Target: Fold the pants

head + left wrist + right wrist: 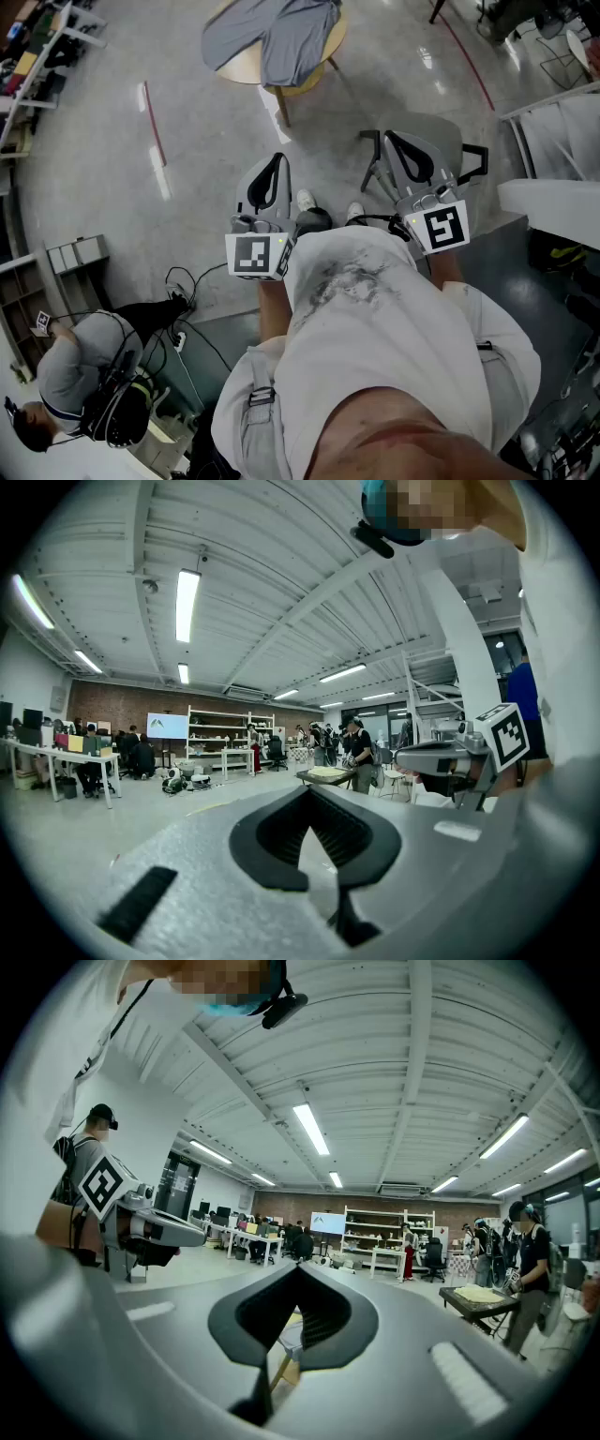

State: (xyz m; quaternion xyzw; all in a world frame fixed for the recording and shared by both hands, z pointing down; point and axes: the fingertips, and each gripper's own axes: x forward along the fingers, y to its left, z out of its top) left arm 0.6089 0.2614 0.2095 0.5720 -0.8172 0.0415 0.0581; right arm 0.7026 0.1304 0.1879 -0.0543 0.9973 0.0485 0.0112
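Grey pants (272,37) lie spread and rumpled over a round wooden table (328,52) at the top of the head view, well ahead of me. Both grippers are held up in front of my body, far from the table. My left gripper (277,159) is shut with nothing between its tips, as the left gripper view shows (309,789). My right gripper (390,139) is likewise shut and empty (300,1267). Through the loop of the right jaws I see a bit of the pants (291,1340) and a table leg. Each gripper shows in the other's view: the right gripper (450,757) and the left gripper (141,1227).
A seated person (84,375) is at the lower left, with cables (187,281) on the concrete floor beside me. A white table (553,206) stands at the right and a low shelf (80,253) at the left. Other people and desks fill the hall behind.
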